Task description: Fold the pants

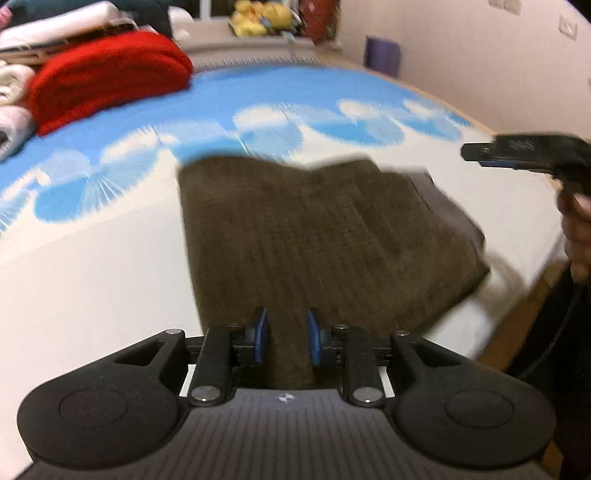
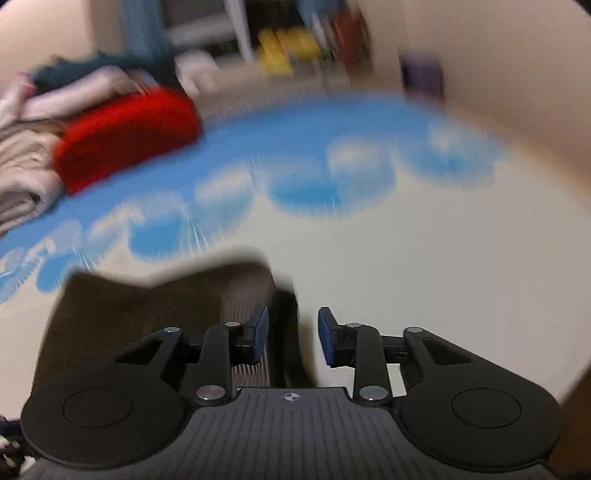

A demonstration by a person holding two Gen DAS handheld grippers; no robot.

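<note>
Left gripper: 1 unit, black, with 2 blue pads. The jaws stand at a narrow gap; brown cloth shows through the gap, but the pads do not press on it, so nothing is held.

Right gripper: 1 unit of the same make, 2 blue pads, jaws likewise narrowly parted and holding nothing. It hangs above the right edge of the cloth. In the left wrist view the same gripper appears at the far right, carried by 1 hand.

Pants: 1 pair, dark brown, ribbed weave, already folded into a compact, roughly rectangular bundle. They lie flat on the bed, directly ahead of both grippers, with their near edge running under the left gripper. A darker grey strip shows along the right-hand fold; whether it is a waistband or lining cannot be told through the blur.

Bed: 1, covered by 1 sheet, cream with a band of blue and white round motifs across the far half.

Red blanket: 1, folded thick, at the far left of the bed, well apart from the pants.

Pale folded textiles: several, stacked beside and behind the red blanket; count uncertain.

Yellow soft toys: a small heap beyond the bed's far end; number unclear.

Purple object: 1, by the far wall.
</note>
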